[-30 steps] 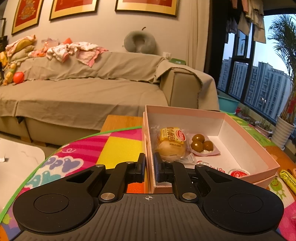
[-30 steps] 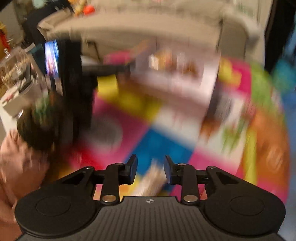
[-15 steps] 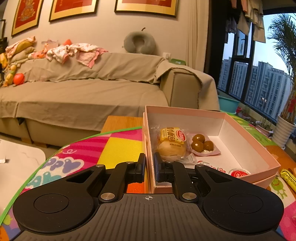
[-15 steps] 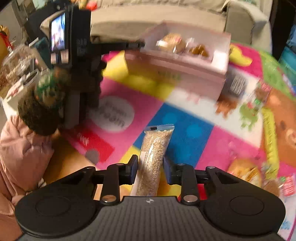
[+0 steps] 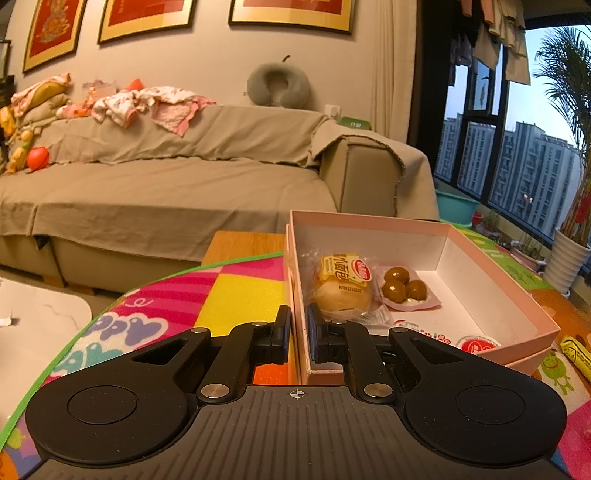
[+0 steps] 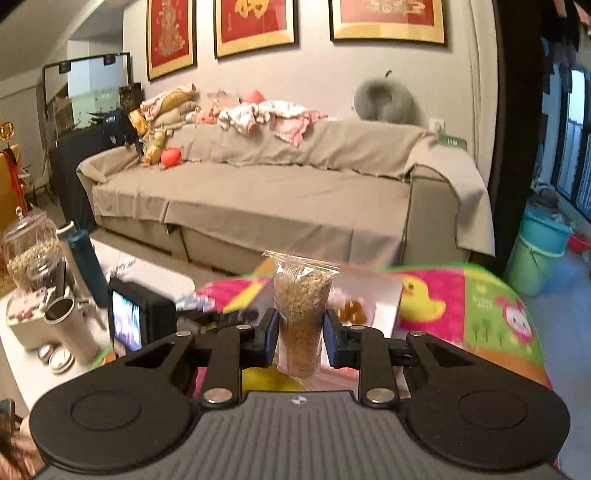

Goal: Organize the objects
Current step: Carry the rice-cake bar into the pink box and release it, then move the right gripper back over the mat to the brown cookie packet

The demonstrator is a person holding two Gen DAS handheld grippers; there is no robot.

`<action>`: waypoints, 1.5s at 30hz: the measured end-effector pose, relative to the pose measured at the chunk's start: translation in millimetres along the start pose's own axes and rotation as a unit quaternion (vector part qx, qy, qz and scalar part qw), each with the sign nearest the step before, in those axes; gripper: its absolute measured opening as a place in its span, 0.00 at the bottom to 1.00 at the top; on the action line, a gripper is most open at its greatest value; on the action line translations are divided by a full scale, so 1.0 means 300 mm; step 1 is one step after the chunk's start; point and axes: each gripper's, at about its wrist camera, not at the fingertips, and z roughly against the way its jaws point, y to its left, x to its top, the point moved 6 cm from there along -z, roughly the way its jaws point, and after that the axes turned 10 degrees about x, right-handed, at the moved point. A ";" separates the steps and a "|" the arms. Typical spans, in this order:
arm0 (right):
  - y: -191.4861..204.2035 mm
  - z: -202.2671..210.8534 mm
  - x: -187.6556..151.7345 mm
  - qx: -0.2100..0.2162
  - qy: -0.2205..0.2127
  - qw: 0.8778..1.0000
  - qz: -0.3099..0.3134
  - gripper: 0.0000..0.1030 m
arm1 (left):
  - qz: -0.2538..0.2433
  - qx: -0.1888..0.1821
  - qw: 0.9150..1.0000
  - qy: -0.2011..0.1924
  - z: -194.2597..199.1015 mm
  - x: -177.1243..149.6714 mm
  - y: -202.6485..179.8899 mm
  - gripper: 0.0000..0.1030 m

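Across the lower half of both views: my two black claws, one entry each.

Left claw (image 5: 296,334): jaws pinched on the near left wall of the pink box (image 5: 480,236), one finger outside, one inside. Box sits open on the play mat (image 5: 236,295), centre right of the left view. Contents: a wrapped bun (image 5: 341,291) at the left end, a clear pack of three brown eggs (image 5: 402,286) just beside it, a small red-lidded cup (image 5: 476,345) at the near right wall. Yellow wrapper (image 5: 576,354) on the mat outside the box, right edge of frame.

Right claw (image 6: 298,338): jaws have just been closing and now clamp a clear packet of grain bar (image 6: 300,314), held upright at frame centre, its sealed top above the fingertips. The picture is a little blurred. Behind the packet, the same box with the eggs visible, partly hidden.

Surface: foam mat in bright squares of pink, yellow, green and orange, with a green border, cartoon lettering at lower left of the left view and a yellow duck (image 6: 423,301) at centre right of the right view.

Room: long sofa (image 5: 166,192) under a beige throw, across the middle of both views. Heap of pink and white laundry (image 5: 147,105) along its back, upper left. Grey neck pillow (image 5: 279,85) on the backrest, upper centre. Red ball (image 5: 37,158) at far left. Three gold-framed red pictures (image 6: 256,22) on the wall above. Window (image 5: 517,147) with tower blocks at upper right; white potted palm (image 5: 569,258) below it. Teal bucket (image 6: 537,251) at the right edge of the right view. White side table (image 6: 33,369) at lower left with a glass jar (image 6: 31,254), a dark bottle (image 6: 86,266) and a steel mug (image 6: 70,325).
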 end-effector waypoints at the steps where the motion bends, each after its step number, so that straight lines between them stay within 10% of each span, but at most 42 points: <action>1: -0.005 -0.016 0.016 0.001 -0.002 1.000 -0.001 0.24 | 0.000 0.000 1.000 0.000 0.000 0.000 0.000 0.12; 20: -0.108 -0.676 0.054 0.032 0.111 0.991 -0.068 0.16 | 0.000 -0.001 1.000 0.000 -0.001 0.000 0.000 0.12; 28: -0.174 -0.495 -0.006 0.003 0.089 0.994 -0.060 0.20 | 0.000 0.000 1.000 0.000 -0.002 0.001 0.000 0.12; 39: -0.323 -0.002 -0.310 -0.131 0.069 0.986 -0.081 0.69 | -0.006 0.004 1.000 -0.005 0.000 0.004 0.000 0.12; 45: -0.345 0.106 -0.459 -0.157 0.074 0.980 -0.099 0.70 | -0.011 0.011 1.000 -0.010 0.004 0.002 -0.006 0.12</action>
